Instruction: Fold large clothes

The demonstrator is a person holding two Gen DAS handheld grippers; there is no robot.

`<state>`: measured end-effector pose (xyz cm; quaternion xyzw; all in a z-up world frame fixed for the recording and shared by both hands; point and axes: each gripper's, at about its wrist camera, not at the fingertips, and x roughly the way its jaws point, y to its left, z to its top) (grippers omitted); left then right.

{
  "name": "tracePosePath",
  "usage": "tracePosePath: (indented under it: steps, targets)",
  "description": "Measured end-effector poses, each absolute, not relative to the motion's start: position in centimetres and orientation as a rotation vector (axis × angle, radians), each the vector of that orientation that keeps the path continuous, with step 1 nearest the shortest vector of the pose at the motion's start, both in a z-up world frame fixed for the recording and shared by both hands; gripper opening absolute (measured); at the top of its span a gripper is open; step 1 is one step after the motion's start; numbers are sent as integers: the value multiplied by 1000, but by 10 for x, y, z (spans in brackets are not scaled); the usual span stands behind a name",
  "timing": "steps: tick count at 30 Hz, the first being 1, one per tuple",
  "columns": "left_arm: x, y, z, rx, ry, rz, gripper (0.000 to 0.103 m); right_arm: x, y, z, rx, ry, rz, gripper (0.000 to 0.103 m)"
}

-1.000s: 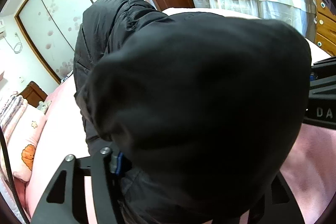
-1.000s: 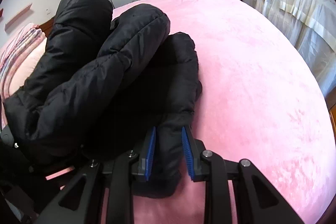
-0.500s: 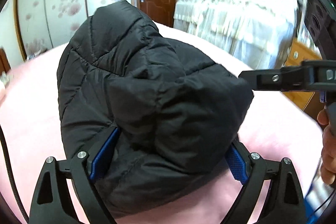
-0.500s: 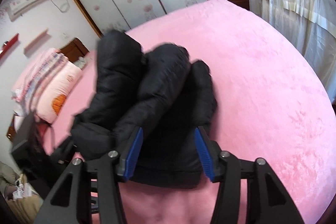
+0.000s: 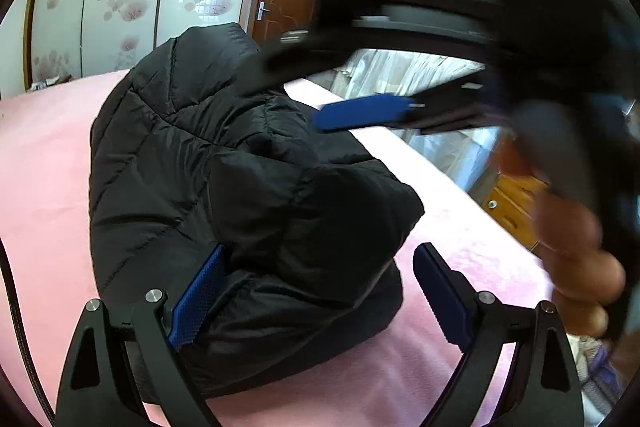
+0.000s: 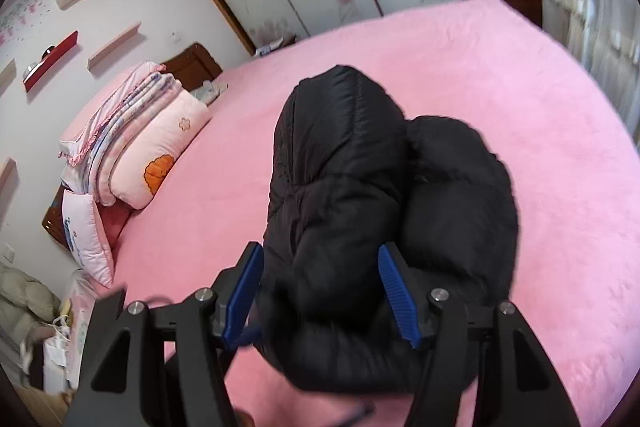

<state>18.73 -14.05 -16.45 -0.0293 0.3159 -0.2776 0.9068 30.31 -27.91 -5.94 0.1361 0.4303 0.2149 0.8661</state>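
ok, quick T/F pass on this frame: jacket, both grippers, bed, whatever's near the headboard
1. The black puffer jacket lies bundled on the pink bed. True.
2. The left gripper is clamped shut on the jacket. False: its jaws stand wide, the right-hand pad clear of the fabric.
3. The right gripper is open, with the jacket between its pads. True; its jaws have just been opening.
4. The jacket is spread flat with its sleeves out. False: it is a rounded, folded lump.
5. Folded bedding is stacked near the headboard. True.
6. The bed cover is white. False: pink.
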Motion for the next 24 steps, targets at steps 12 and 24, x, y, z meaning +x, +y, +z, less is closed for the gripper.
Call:
tracePosePath:
  steps: [12, 24]
  targets:
    - [209, -127, -161, -75, 706, -671, 92, 328, -271, -90, 99, 1013, 362, 13]
    - [317, -91, -153, -30, 718, -309, 92, 290, -339, -142, 446, 885, 276, 13]
